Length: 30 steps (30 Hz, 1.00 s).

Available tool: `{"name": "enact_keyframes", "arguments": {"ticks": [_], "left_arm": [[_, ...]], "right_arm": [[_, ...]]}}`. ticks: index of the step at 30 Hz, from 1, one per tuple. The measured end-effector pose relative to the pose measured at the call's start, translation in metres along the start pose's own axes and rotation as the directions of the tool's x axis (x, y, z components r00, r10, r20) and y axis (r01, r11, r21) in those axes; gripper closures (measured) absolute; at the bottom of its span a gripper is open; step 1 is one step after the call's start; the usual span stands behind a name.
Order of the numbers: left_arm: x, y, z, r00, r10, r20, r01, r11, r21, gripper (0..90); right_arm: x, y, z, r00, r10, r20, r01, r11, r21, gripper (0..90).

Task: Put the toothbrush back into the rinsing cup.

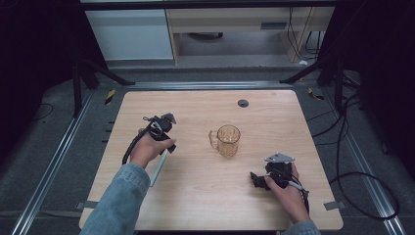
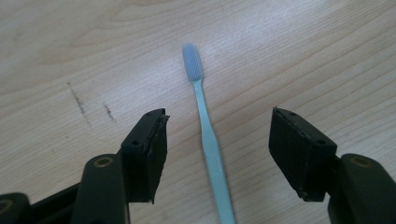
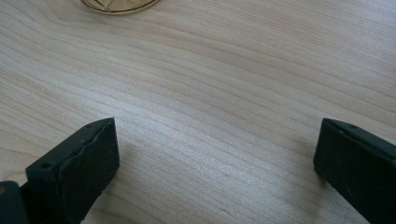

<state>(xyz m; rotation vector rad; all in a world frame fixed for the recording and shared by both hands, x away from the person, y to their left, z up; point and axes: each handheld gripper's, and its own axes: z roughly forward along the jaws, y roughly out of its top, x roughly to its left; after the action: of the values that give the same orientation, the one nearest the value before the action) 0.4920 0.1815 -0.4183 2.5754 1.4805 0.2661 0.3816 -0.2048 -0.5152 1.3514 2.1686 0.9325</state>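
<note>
From the high view, the person's left gripper (image 1: 164, 128) is hovering over the left half of the wooden table (image 1: 274, 112), and a pale toothbrush (image 1: 159, 169) is lying on the wood just under that hand, its handle running toward the near edge. An amber glass mug (image 1: 226, 140) is standing near the middle, to the right of the brush, while the right gripper (image 1: 258, 181) is resting near the right front, well apart from the brush, so the left hand is plainly the nearer one. In the left gripper view, the toothbrush (image 2: 208, 135) is lying between the two black jaws, which are standing partly apart and not touching it; its long axis is running straight along the gripper's line of sight, bristle head at the far end. In the right gripper view, the jaws are gaping wide over bare wood with nothing between them, and the mug's base (image 3: 119, 5) is showing at the far edge.
</note>
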Motion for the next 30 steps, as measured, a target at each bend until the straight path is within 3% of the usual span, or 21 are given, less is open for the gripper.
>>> {"name": "enact_keyframes", "arguments": {"ticks": [6,9,11,13,18,24,26,30], "left_arm": [[0.004,-0.004,0.01,0.9996,-0.029,0.007,0.029,0.9995,0.014,44.3],[0.005,-0.006,0.013,0.9994,-0.034,0.008,0.034,0.9992,0.02,46.6],[0.005,-0.01,0.019,0.9991,-0.041,0.013,0.041,0.9986,0.032,48.1],[0.005,-0.011,0.023,0.9985,-0.051,0.017,0.05,0.9982,0.033,49.2],[0.008,-0.011,0.025,0.9968,-0.077,0.019,0.077,0.9967,0.026,52.4],[0.006,-0.012,0.029,0.9968,-0.075,0.026,0.074,0.9962,0.045,57.7],[0.006,-0.012,0.03,0.9976,-0.066,0.019,0.065,0.9965,0.054,58.9],[0.007,-0.012,0.033,0.9971,-0.073,0.02,0.071,0.9951,0.069,61.5]], "right_arm": [[0.001,0.0,-0.001,0.9999,0.015,-0.006,-0.015,0.9999,0.003,0.5],[0.0,0.0,0.0,1.0,-0.005,0.004,0.005,1.0,-0.001,0.6],[0.001,0.0,-0.001,0.9999,0.014,-0.004,-0.014,0.9999,0.005,0.5],[0.0,0.0,0.0,1.0,-0.002,0.003,0.002,1.0,0.0,0.5],[0.001,0.0,-0.001,0.9999,0.015,-0.006,-0.015,0.9999,0.005,0.5],[0.001,0.0,-0.001,0.9999,0.016,-0.006,-0.016,0.9999,0.005,0.6],[0.0,0.0,0.0,1.0,-0.003,0.003,0.003,1.0,0.0,0.5],[0.001,0.0,-0.001,0.9999,0.014,-0.005,-0.014,0.9999,0.005,0.5]]}}
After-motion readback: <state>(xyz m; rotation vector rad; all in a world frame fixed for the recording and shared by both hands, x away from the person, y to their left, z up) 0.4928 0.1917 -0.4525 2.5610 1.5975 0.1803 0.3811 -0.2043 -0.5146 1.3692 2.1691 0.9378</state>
